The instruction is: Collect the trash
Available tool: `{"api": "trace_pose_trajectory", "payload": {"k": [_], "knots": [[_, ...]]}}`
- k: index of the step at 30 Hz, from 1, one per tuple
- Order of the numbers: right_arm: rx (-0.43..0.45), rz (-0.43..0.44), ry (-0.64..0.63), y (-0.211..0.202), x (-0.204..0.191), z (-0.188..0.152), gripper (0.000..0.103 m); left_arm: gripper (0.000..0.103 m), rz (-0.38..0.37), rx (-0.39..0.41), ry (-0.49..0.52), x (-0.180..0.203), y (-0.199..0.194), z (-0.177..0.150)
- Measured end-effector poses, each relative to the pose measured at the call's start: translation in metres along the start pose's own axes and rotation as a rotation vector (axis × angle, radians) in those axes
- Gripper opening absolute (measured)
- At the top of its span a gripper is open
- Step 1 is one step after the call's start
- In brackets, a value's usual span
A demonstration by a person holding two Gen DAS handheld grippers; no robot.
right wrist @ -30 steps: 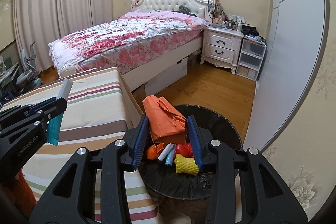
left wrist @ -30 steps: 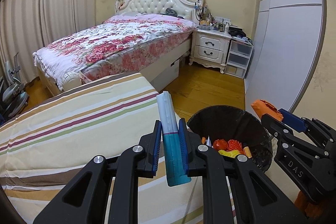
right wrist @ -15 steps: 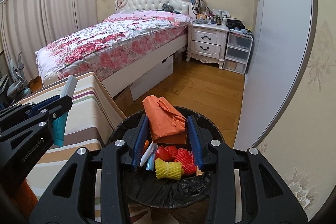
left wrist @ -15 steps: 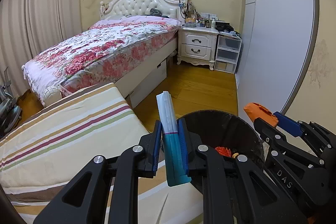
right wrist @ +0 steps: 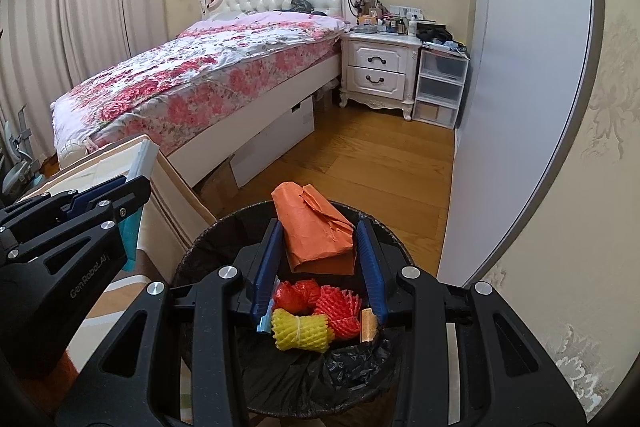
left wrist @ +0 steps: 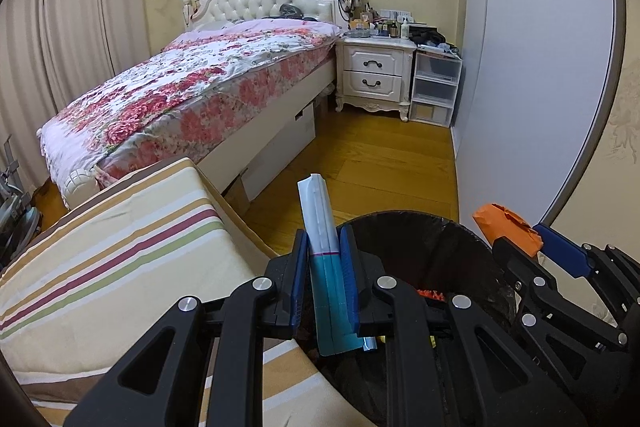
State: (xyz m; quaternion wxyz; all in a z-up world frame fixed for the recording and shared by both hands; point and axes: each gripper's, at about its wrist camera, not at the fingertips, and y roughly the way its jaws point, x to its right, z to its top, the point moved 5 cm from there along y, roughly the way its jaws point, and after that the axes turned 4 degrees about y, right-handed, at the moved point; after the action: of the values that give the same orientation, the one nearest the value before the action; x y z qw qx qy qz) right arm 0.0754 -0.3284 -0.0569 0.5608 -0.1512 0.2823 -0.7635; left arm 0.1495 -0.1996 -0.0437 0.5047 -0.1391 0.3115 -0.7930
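Note:
My left gripper [left wrist: 325, 251] is shut on a flat white-and-teal packet [left wrist: 324, 259] that stands upright between its blue pads, at the left rim of the black-lined trash bin [left wrist: 460, 239]. My right gripper [right wrist: 318, 247] is shut on a folded orange paper wrapper [right wrist: 316, 231] and hangs over the bin [right wrist: 200, 259]. Inside the bin lie red and yellow foam fruit nets [right wrist: 316, 311] and a small brown cylinder [right wrist: 368, 323]. In the left wrist view the right gripper [left wrist: 516, 243] shows at the right with the orange wrapper [left wrist: 500, 223]; in the right wrist view the left gripper [right wrist: 132, 187] shows at the left.
A striped cloth-covered surface [left wrist: 112, 259] lies left of the bin. Behind it stands a bed with a floral cover [left wrist: 192, 87], a white nightstand [left wrist: 374, 75] and plastic drawers [left wrist: 436, 87]. A grey wardrobe door [left wrist: 532, 87] runs along the right, wooden floor [left wrist: 380, 167] between.
Both grippers have moved right toward the bin with their loads. The bin now sits directly under the right gripper, and the left gripper has reached its left rim.

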Motion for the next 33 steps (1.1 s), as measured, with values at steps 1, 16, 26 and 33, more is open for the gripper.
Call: {"api": "trace_pose_trajectory", "payload": {"k": [1, 16, 26, 33], "knots": [[-0.003, -0.006, -0.002, 0.003, 0.001, -0.001, 0.038, 0.018, 0.001, -0.003, 0.003, 0.001, 0.003, 0.001], [-0.024, -0.069, 0.006, 0.027, 0.009, -0.005, 0.056, 0.057, 0.02, -0.071, -0.014, 0.004, 0.031, -0.001], [-0.006, -0.102, 0.003, 0.017, 0.015, -0.007, 0.073, 0.079, 0.094, -0.04, -0.016, -0.006, 0.016, -0.004], [-0.005, -0.113, -0.003, 0.007, 0.012, -0.011, 0.077, 0.081, 0.112, -0.026, -0.048, -0.021, -0.003, -0.012]]}}
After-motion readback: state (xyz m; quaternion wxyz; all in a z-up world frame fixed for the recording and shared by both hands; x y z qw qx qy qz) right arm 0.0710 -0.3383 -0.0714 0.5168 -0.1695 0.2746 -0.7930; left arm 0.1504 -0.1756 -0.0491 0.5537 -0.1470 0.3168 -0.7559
